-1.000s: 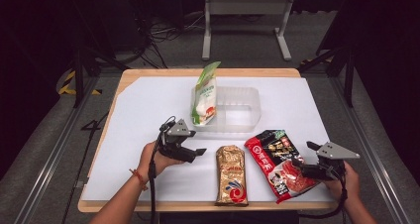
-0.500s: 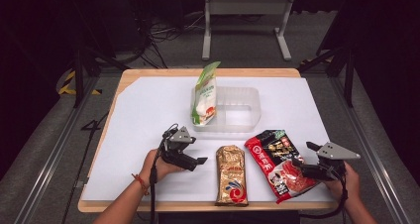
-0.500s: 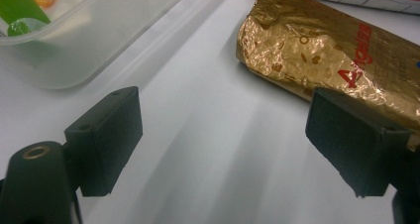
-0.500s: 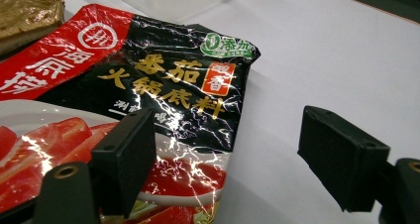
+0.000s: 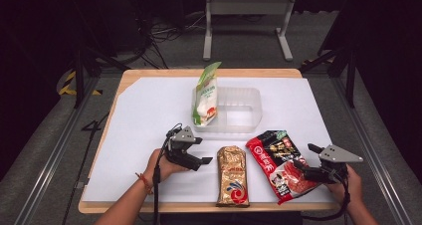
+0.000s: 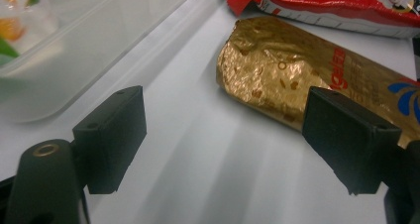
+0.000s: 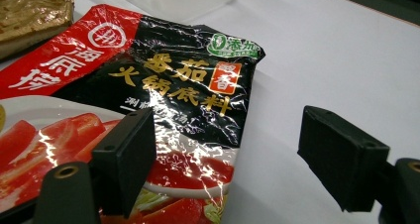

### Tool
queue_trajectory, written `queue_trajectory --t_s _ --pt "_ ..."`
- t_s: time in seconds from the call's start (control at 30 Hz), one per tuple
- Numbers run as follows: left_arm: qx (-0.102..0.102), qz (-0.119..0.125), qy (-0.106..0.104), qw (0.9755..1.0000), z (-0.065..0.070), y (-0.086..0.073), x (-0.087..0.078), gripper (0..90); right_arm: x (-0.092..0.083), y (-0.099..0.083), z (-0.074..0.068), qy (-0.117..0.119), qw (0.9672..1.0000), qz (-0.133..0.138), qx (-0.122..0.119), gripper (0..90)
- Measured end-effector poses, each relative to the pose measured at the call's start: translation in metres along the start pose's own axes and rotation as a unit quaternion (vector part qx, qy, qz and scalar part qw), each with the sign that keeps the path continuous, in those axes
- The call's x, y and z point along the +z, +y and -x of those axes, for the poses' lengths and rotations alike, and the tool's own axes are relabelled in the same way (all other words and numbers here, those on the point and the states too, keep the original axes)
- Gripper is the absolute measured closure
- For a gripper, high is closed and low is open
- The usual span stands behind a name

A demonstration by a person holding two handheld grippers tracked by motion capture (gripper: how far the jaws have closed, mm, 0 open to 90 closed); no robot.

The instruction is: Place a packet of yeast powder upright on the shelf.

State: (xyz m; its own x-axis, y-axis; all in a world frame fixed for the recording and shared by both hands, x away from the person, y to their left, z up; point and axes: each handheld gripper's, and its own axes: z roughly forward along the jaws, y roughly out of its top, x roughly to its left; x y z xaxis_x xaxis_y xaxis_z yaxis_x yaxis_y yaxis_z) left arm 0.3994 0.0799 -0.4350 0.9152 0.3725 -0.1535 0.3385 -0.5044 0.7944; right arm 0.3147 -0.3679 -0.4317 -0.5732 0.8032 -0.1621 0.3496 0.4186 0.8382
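A gold foil pouch [image 5: 232, 175] lies flat near the table's front edge. My left gripper [image 5: 203, 161] is just left of it, low over the white sheet and pointing right. In the left gripper view the left gripper [image 6: 228, 135] is open, and the gold pouch's [image 6: 277, 80] end lies ahead beside the right jaw. Its jaws have just been closing a little, with nothing pressed between them. A red-and-black sauce pouch [image 5: 281, 163] lies to the right. My right gripper [image 5: 306, 158] is open over its right edge. In the right gripper view the right gripper [image 7: 233, 154] is low above the sauce pouch [image 7: 163, 95].
A clear plastic tray [image 5: 249, 120] sits mid-table, with a green-and-white pouch [image 5: 206, 95] standing upright at its left end. The tray's wall [image 6: 74, 50] shows close on the left in the left gripper view. A white sheet [image 5: 149, 110] covers the wooden tabletop.
My left gripper has shifted slightly toward the table's front and the gold pouch. The right gripper and all pouches have stayed put.
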Motion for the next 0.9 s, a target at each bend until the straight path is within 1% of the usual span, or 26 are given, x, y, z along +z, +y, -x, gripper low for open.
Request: queue_trajectory --t_s 0.07,0.1,0.13,0.2,0.23,0.3,0.33,0.37,0.4,0.43,0.53,0.6,0.63,0.67,0.7,0.77,0.8,0.83,0.87,0.9 --pt "-0.004 0.003 -0.007 1.0000 -0.001 0.004 0.005 17.3 -0.002 0.000 -0.001 -0.002 1.0000 0.001 0.000 22.8" --pt "-0.008 0.006 -0.012 0.9999 -0.002 0.007 0.009 17.0 -0.003 -0.001 -0.002 -0.006 0.9999 0.008 -0.005 22.8" --pt "-0.015 0.005 -0.018 0.9997 -0.004 0.009 0.013 17.0 -0.003 -0.001 -0.002 -0.006 0.9999 0.008 -0.005 22.8" --pt "-0.022 -0.001 -0.028 0.9994 -0.007 0.013 0.022 16.2 -0.005 -0.001 -0.004 -0.005 0.9998 0.017 -0.009 22.8" --pt "-0.027 -0.003 -0.034 0.9991 -0.008 0.014 0.027 16.2 -0.005 0.000 -0.005 -0.005 0.9997 0.019 -0.013 22.8" --pt "-0.034 -0.015 -0.043 0.9984 -0.010 0.018 0.038 16.2 -0.006 -0.001 -0.007 -0.005 0.9997 0.018 -0.016 22.8" --pt "-0.037 -0.021 -0.054 0.9976 -0.010 0.019 0.042 15.7 -0.006 -0.001 -0.007 -0.005 0.9997 0.017 -0.017 22.7" --pt "-0.039 -0.023 -0.059 0.9972 -0.010 0.020 0.046 15.4 -0.006 -0.001 -0.007 -0.006 0.9997 0.017 -0.018 22.8" --pt "-0.038 -0.030 -0.063 0.9969 -0.010 0.022 0.051 15.5 -0.006 -0.001 -0.008 -0.006 0.9997 0.018 -0.018 22.7" --pt "-0.032 -0.036 -0.064 0.9968 -0.010 0.024 0.054 15.4 -0.006 -0.001 -0.007 -0.006 0.9997 0.018 -0.019 22.7" --pt "-0.045 -0.042 -0.079 0.9950 -0.010 0.027 0.063 14.5 -0.006 -0.001 -0.007 -0.005 0.9997 0.017 -0.017 22.5" --pt "-0.057 -0.036 -0.092 0.9935 -0.011 0.030 0.066 15.2 -0.006 -0.001 -0.007 -0.005 0.9997 0.016 -0.017 22.5" --pt "-0.059 -0.040 -0.094 0.9931 -0.010 0.030 0.068 16.3 -0.006 -0.001 -0.007 -0.004 0.9997 0.015 -0.018 22.5" --pt "-0.052 -0.043 -0.087 0.9939 -0.008 0.031 0.069 16.8 -0.006 -0.001 -0.007 -0.004 0.9997 0.015 -0.019 22.5" --pt "-0.053 -0.043 -0.088 0.9938 -0.007 0.032 0.070 17.6 -0.006 -0.001 -0.007 -0.003 0.9997 0.016 -0.019 22.4" --pt "-0.055 -0.042 -0.093 0.9933 -0.006 0.032 0.071 23.1 -0.006 -0.001 -0.007 -0.002 0.9997 0.015 -0.019 22.3" --pt "-0.056 -0.040 -0.100 0.9926 -0.005 0.031 0.071 26.1 -0.006 -0.001 -0.007 -0.002 0.9997 0.015 -0.019 22.4" --pt "-0.058 -0.036 -0.112 0.9914 -0.006 0.030 0.070 34.9 -0.006 -0.001 -0.007 -0.001 0.9997 0.015 -0.018 22.3" --pt "-0.057 -0.034 -0.105 0.9922 -0.005 0.030 0.069 46.1 -0.006 -0.001 -0.007 -0.001 0.9997 0.014 -0.020 22.4" --pt "-0.059 -0.028 -0.103 0.9926 -0.004 0.030 0.069 46.1 -0.006 -0.001 -0.007 -0.001 0.9997 0.014 -0.020 22.4"
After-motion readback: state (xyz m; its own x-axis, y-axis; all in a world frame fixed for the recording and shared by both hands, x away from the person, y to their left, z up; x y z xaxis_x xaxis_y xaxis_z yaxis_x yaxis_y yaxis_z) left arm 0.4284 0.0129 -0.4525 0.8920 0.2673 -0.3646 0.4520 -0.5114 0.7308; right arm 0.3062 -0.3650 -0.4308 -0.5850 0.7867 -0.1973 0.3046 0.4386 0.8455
